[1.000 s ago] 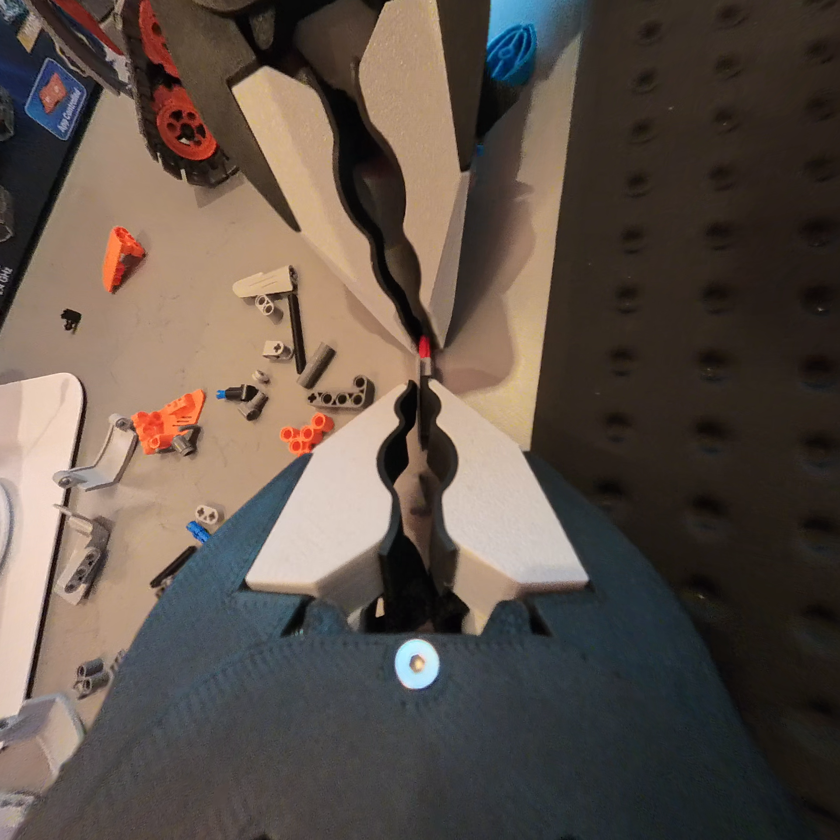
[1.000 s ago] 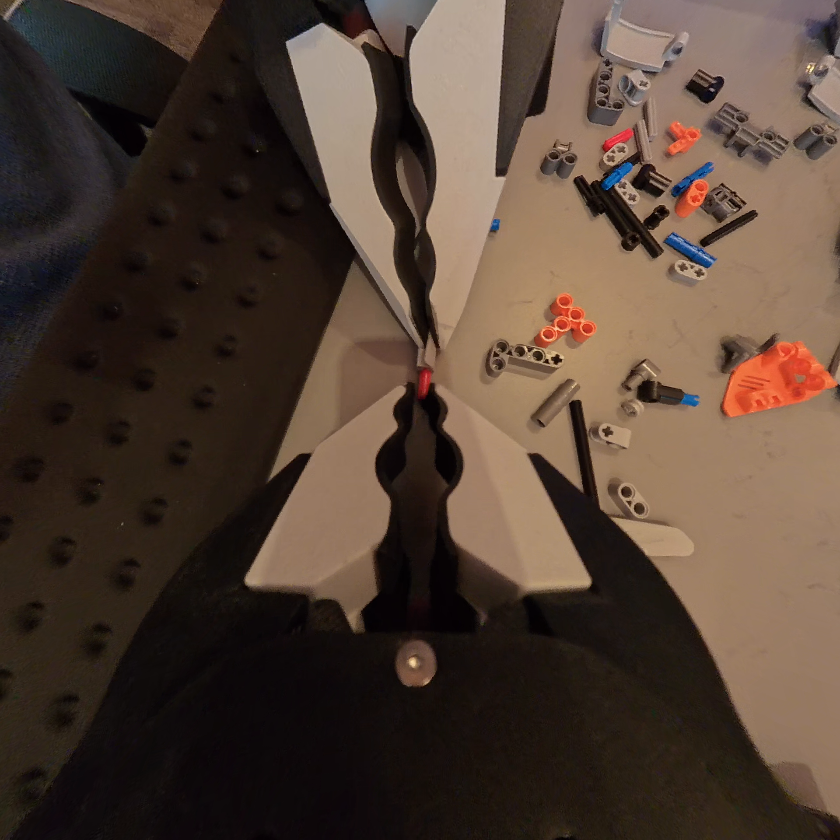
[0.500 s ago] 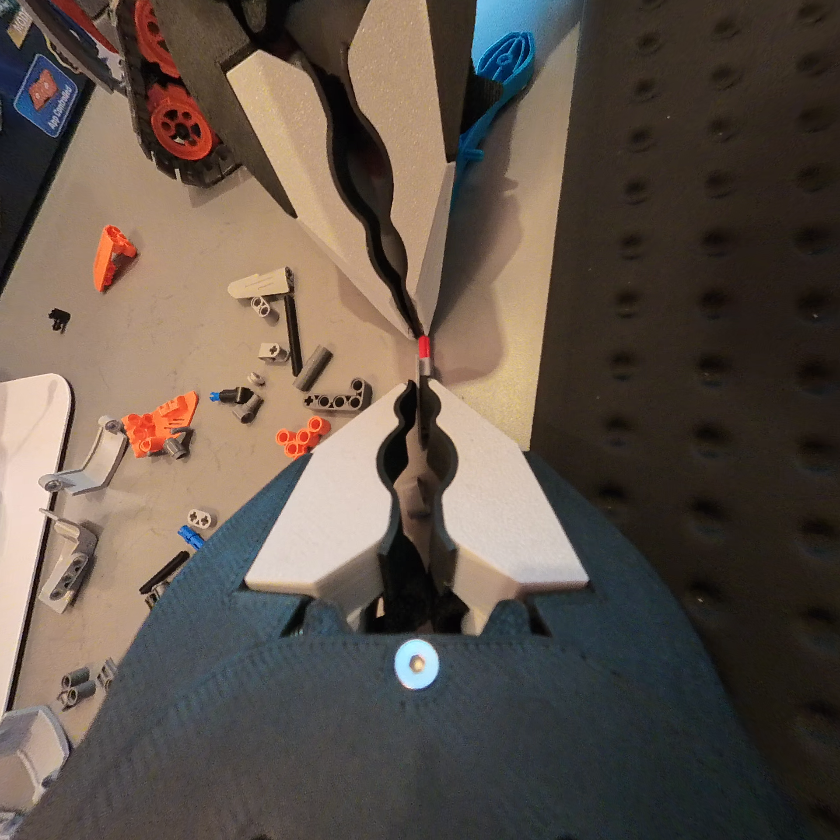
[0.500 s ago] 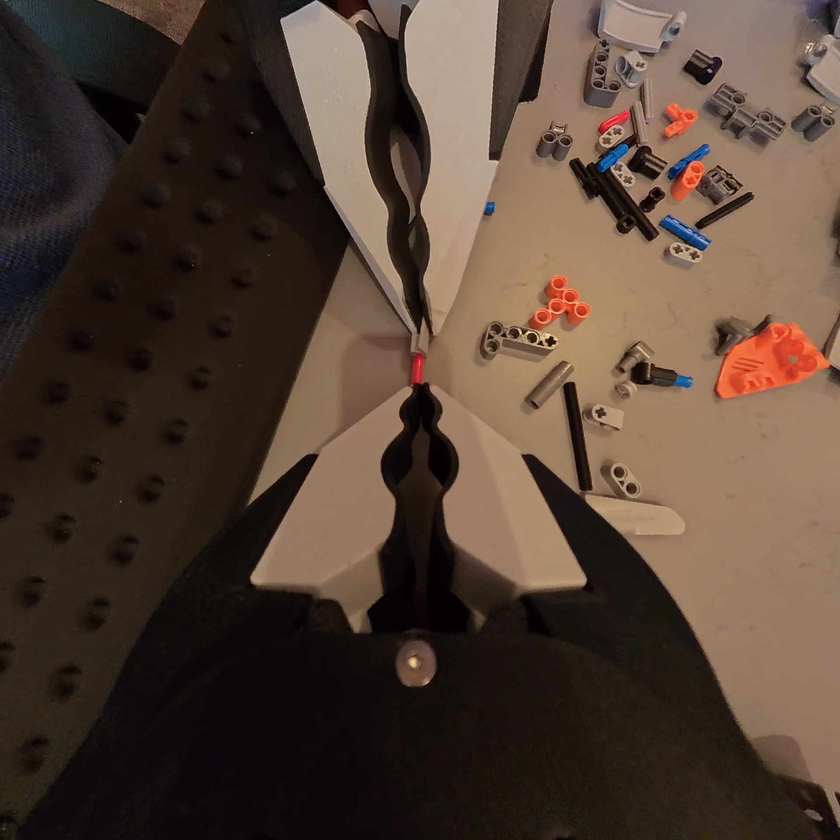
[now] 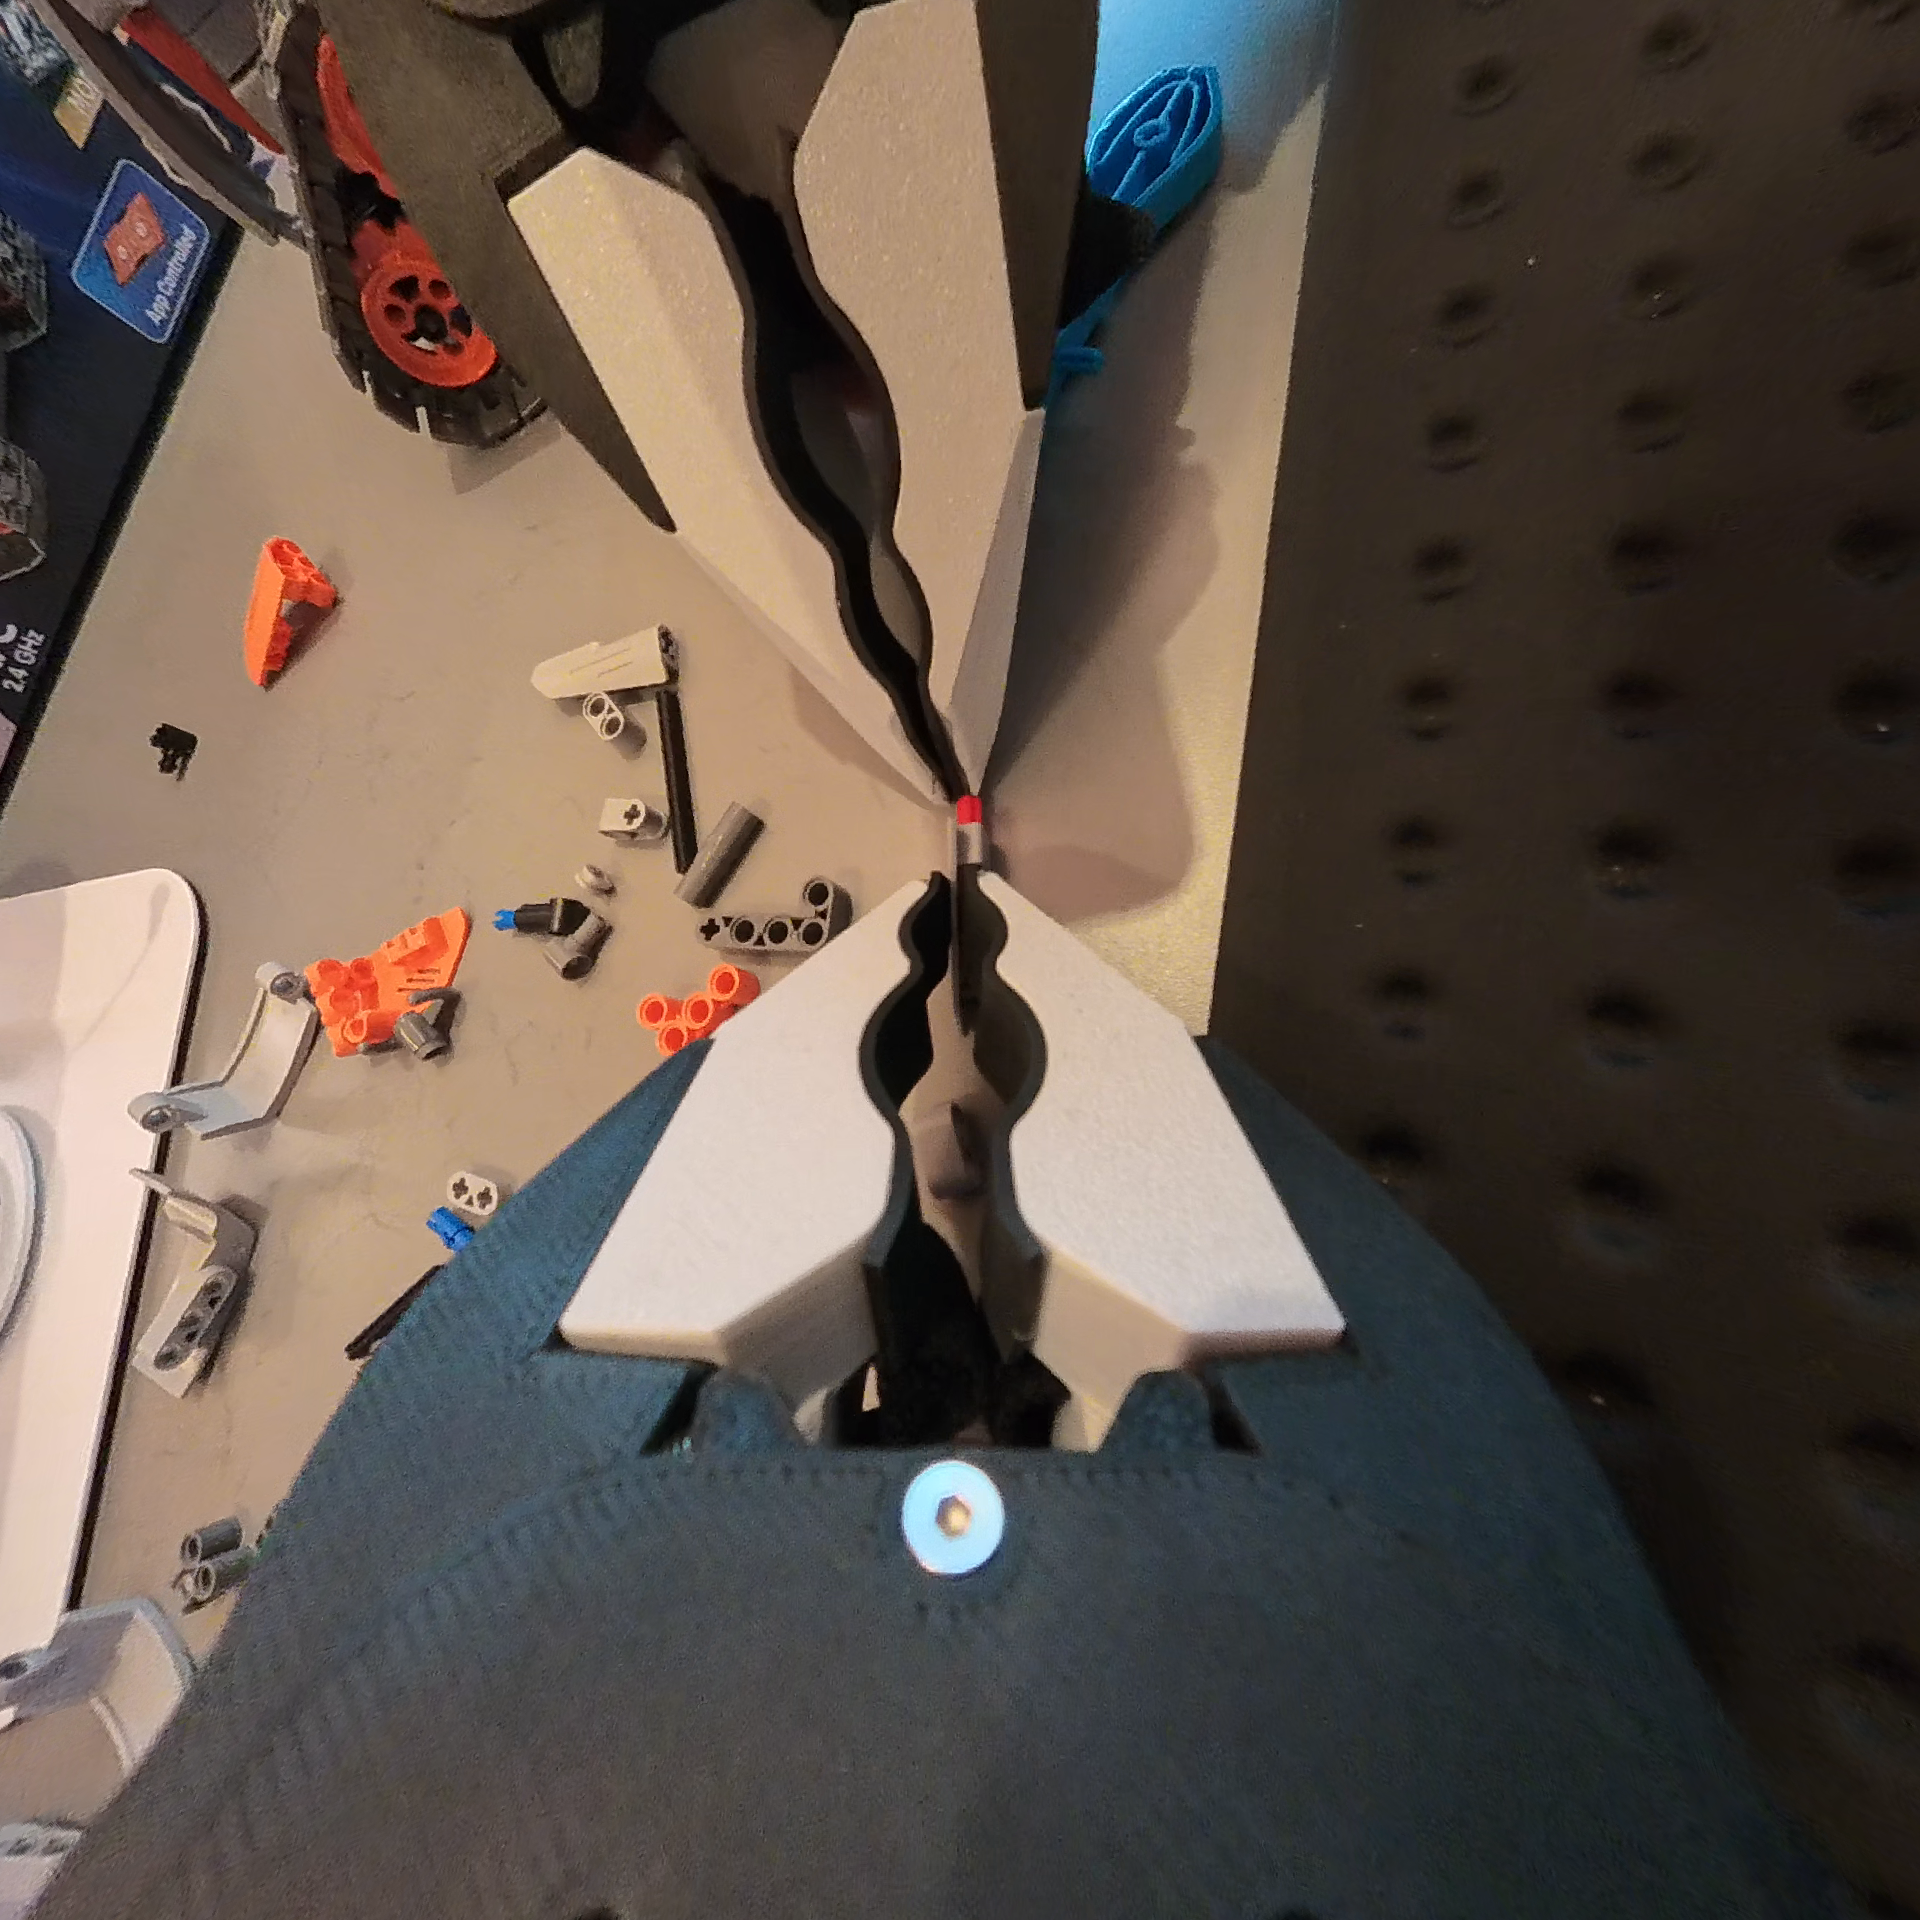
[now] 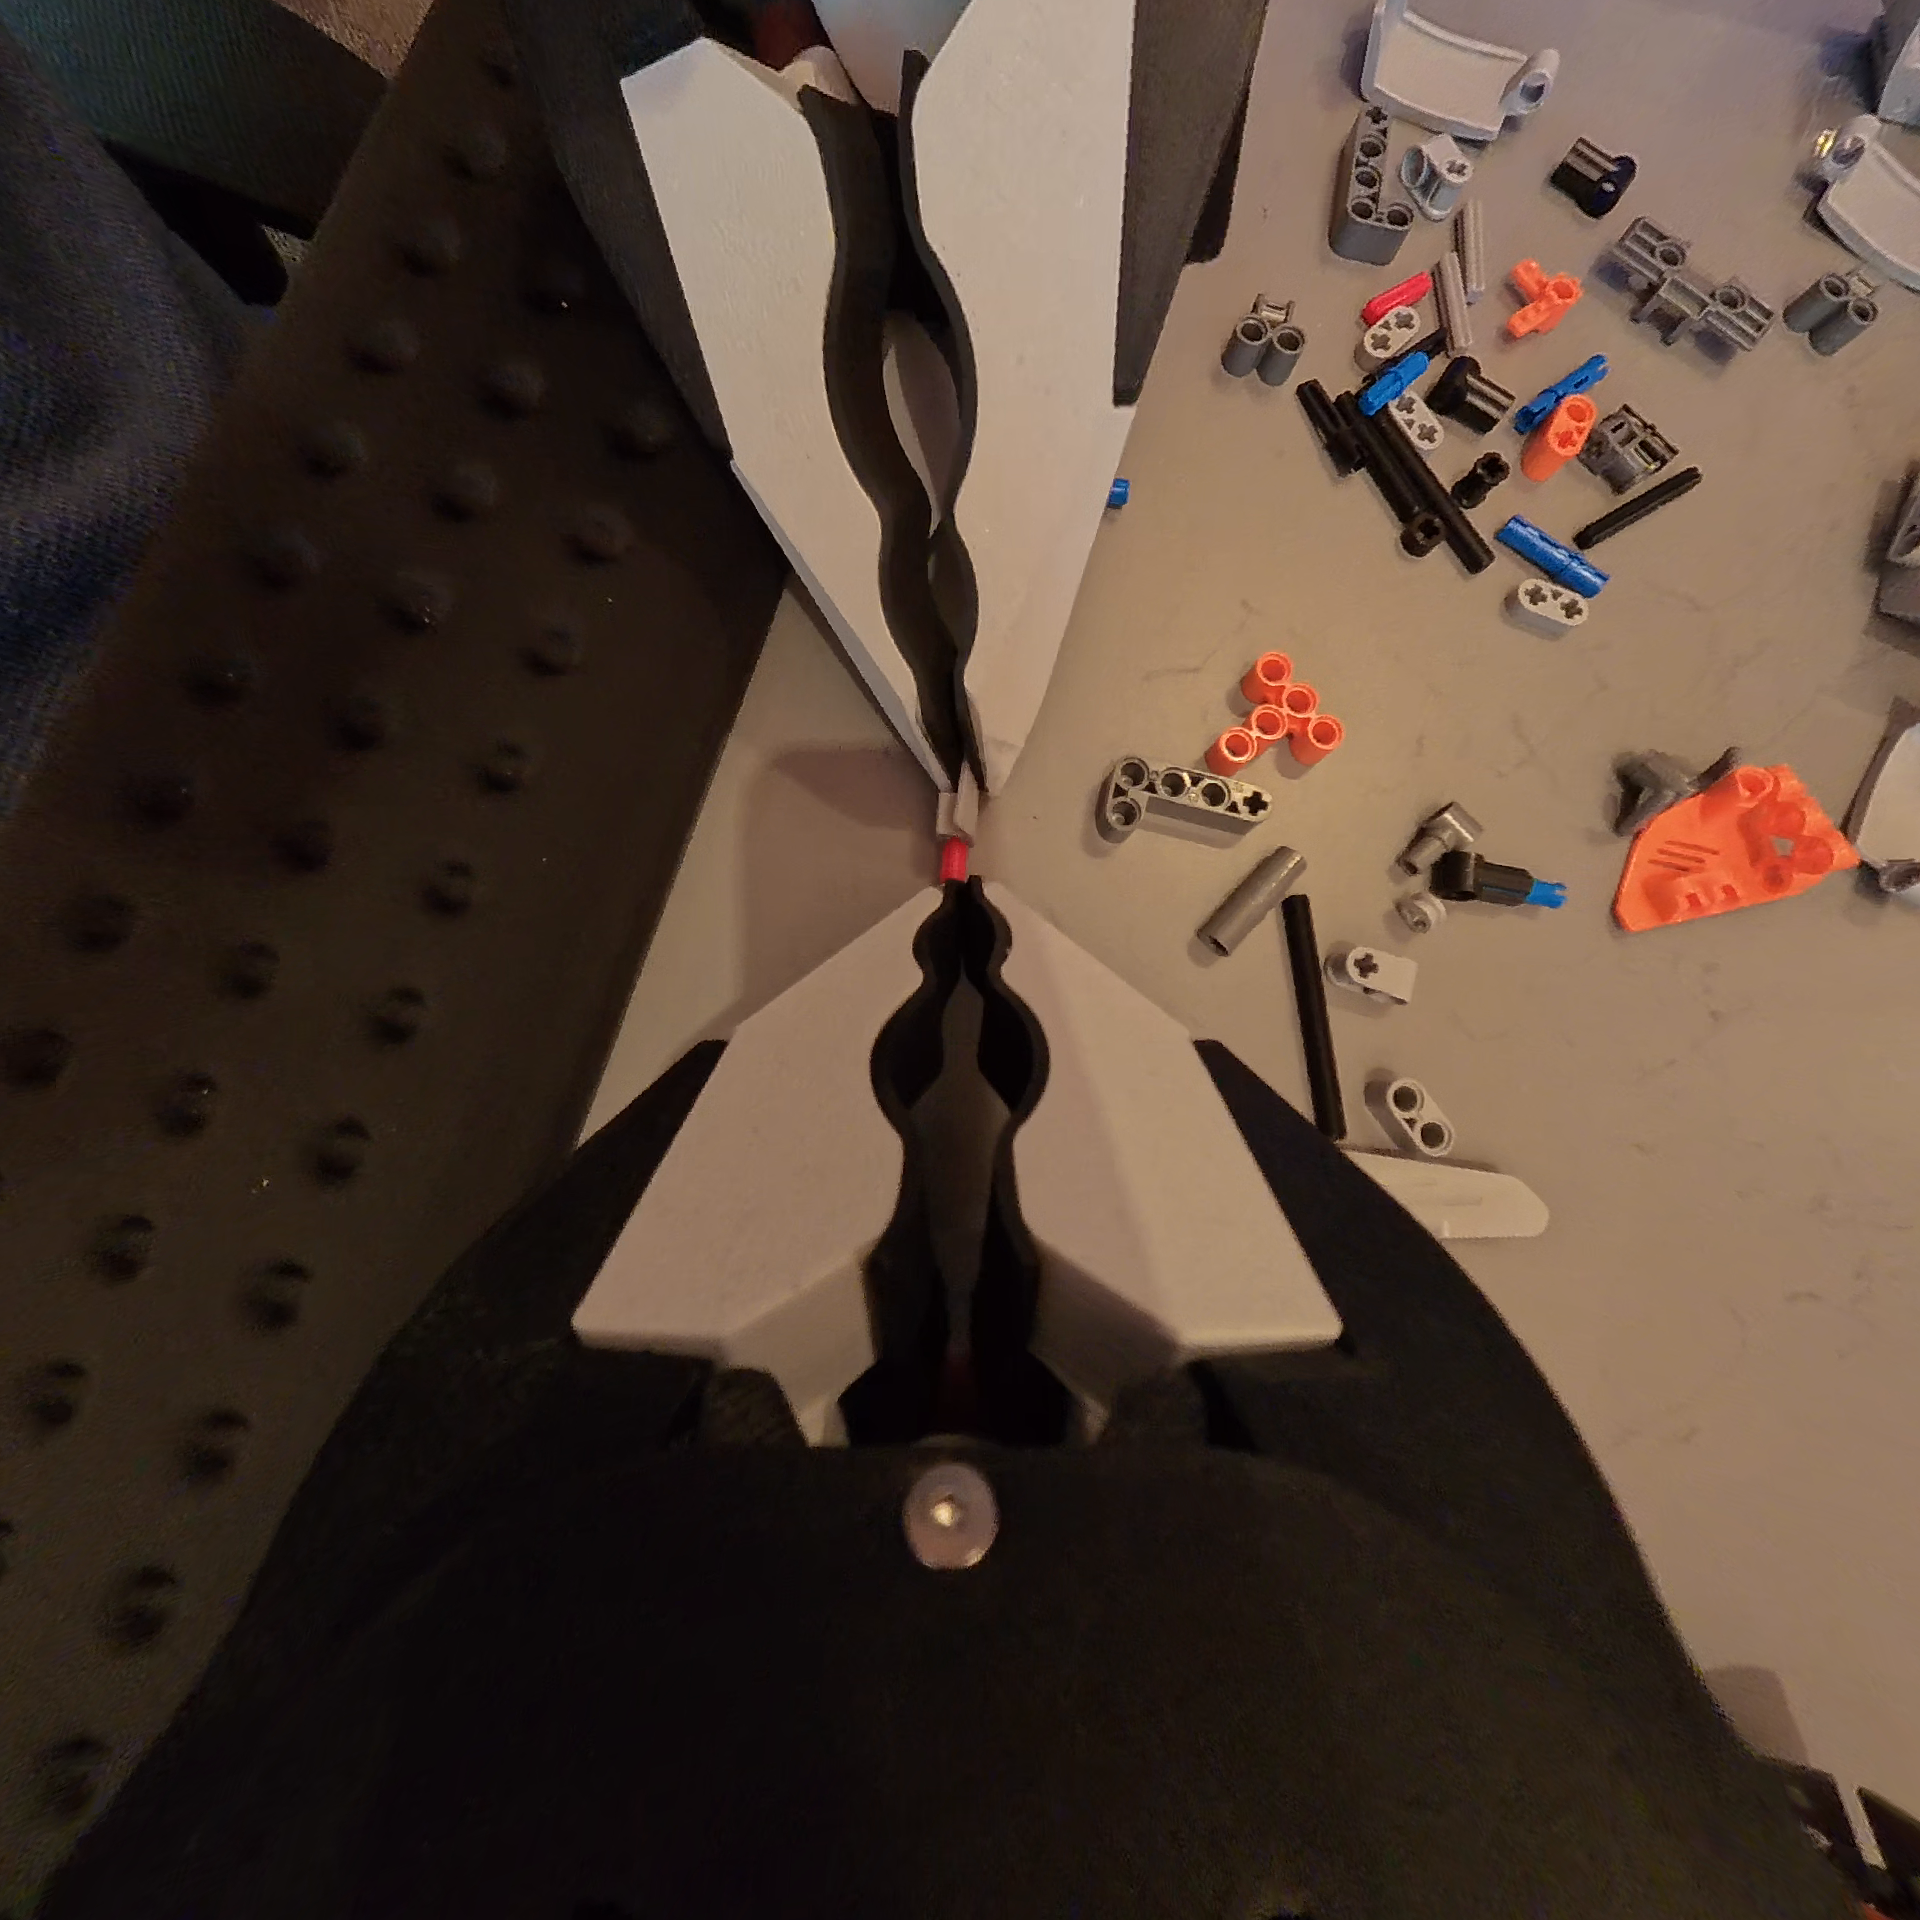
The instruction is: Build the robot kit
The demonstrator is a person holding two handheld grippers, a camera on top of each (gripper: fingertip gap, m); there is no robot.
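Grippers meet tip to tip above a grey table [image 6: 1558, 1455]. The left gripper [image 5: 961, 883], on a teal body, has its jaws pinched together on a small grey piece [image 5: 968, 844]. The right gripper [image 6: 961, 894], on a black body, has its jaws pressed tight on a thin red pin [image 6: 952, 862]. Pin and grey piece touch end to end; whether they are actually joined is hard to tell at this size.

Just beyond the tips lie loose building-toy parts: an orange cluster of rings [image 6: 1276, 717], a grey bent beam with holes [image 6: 1179, 795] and a black rod [image 6: 1311, 1013]. A dark studded mat [image 6: 312, 831] borders the table on one side.

Only the left wrist view shows a white board [image 5: 73, 1195] at the table's edge, a black and orange wheeled model [image 5: 416, 312], a blue ribbed object [image 5: 1153, 135] behind the right gripper, and a dark blue printed box [image 5: 94, 260] bearing a blue badge and white lettering. Only the right wrist view shows the farther heap of black rods, blue pins [image 6: 1548, 551] and grey connectors, plus an orange panel [image 6: 1725, 847].
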